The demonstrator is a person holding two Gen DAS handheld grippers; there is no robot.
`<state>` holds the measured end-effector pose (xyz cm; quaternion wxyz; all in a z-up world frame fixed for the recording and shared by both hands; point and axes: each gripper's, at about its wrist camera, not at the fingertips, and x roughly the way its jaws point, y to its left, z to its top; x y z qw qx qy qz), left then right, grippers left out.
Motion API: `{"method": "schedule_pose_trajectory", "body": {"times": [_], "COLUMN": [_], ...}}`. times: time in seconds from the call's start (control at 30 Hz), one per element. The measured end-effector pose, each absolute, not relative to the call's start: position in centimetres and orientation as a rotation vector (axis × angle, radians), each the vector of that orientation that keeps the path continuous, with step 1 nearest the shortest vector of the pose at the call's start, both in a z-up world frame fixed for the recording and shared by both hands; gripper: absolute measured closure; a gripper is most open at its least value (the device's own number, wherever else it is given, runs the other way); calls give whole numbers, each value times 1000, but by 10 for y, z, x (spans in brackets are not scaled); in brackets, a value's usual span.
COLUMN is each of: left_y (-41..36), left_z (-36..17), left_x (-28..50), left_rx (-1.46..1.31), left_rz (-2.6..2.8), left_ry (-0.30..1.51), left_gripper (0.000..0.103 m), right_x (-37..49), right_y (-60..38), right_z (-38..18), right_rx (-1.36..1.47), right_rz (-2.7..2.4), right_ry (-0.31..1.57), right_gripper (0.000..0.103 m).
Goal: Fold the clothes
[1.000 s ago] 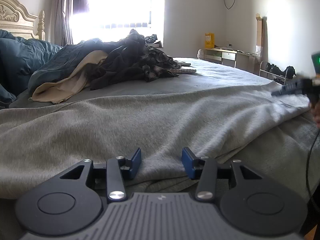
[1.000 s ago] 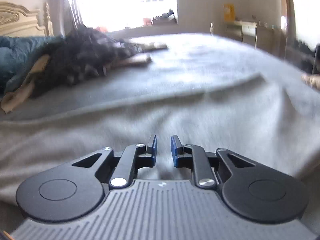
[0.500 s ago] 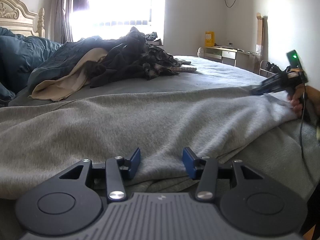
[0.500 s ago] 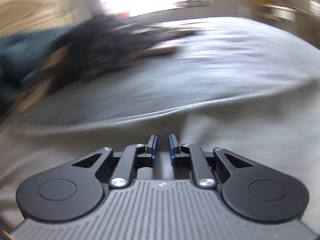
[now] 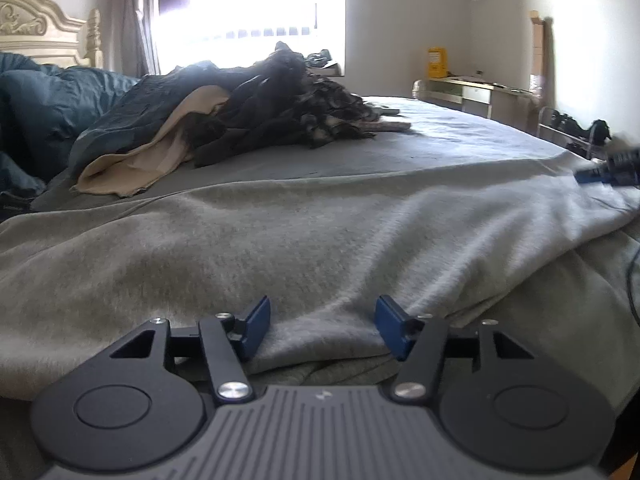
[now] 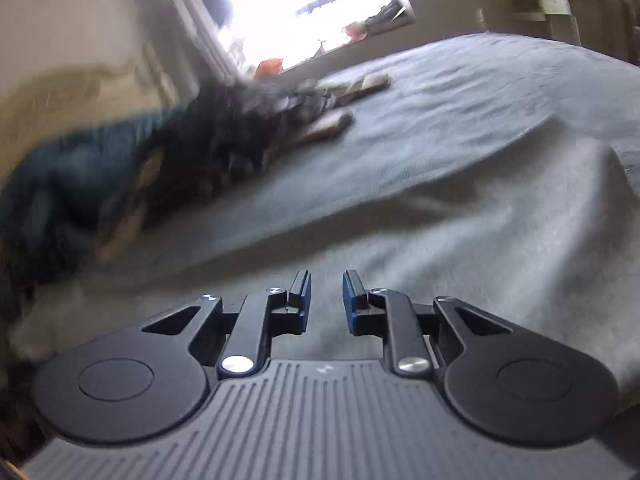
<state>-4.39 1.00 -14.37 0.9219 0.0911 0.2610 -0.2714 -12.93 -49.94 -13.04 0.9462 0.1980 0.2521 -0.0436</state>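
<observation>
Bedroom daylight falls on the wide grey-sheeted bed [image 5: 460,136], where my light grey fleece garment [image 5: 280,240] lies spread, mid-fold. My left fingers [image 5: 320,330] are opening, fabric between them unpinched; my right fingers [image 6: 326,300] are opening too, holding nothing. Next I'd regrip an edge. A dark clothes heap [image 5: 256,108] sits well beyond.

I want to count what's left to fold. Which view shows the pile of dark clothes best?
The left wrist view: the pile of dark clothes is sharp there, lying on the bed. The right wrist view shows it only as a motion-blurred dark mass.
</observation>
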Motion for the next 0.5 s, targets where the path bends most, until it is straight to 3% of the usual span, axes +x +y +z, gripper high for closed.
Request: {"method": "schedule_pose_trajectory", "body": {"times": [0.2,0.23,0.4,0.5], "left_y": [8,8,4,3], "left_z": [-142,-142,-142,-142], "left_x": [-43,-42,-40,-39], "left_rx": [183,184,187,182], "left_rz": [-537,-535,-520,-512], "left_ry": [543,545,554,555], "left_gripper": [42,42,41,40], "right_x": [-179,-192,-233,-220], "right_y": [-611,-622,-606,-569], "right_z": [-140,-137,-121,-125], "right_rx": [532,554,634,618], "right_rz": [-391,-443,-351,-237], "right_ry": [425,397,312,403], "right_gripper": [97,93,89,89]}}
